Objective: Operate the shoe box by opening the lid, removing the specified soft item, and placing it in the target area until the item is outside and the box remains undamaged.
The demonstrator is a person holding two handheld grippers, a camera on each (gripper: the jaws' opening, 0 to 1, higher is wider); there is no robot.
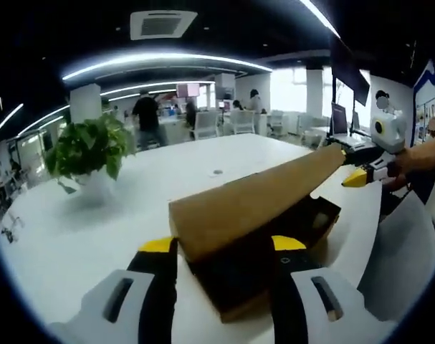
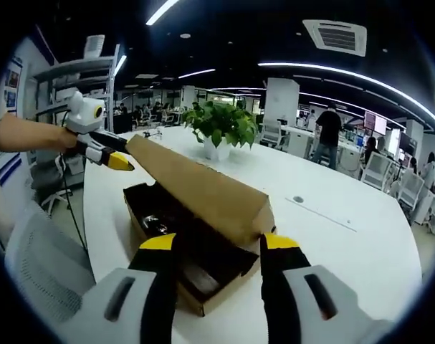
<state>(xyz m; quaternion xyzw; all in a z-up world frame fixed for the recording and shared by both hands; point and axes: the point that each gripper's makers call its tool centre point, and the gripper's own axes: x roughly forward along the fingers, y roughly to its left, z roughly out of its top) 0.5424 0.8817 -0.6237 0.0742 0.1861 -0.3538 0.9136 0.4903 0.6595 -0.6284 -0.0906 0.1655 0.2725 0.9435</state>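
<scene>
Inside, shoe box [image 2: 203,287] holds dark contents, lid [image 2: 203,190] raised.

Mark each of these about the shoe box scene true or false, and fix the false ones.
1. The lid of the shoe box is raised. True.
2. Each gripper is at one end of the lid. True: the left gripper and the right gripper each have an end between their jaws.
3. The box sits on a dark wooden floor. False: it rests on a white table.
4. A potted plant stands on the table beyond the box. True.
5. The soft item already lies on the table outside the box. False: dark contents show inside the box, and nothing lies beside it.
</scene>
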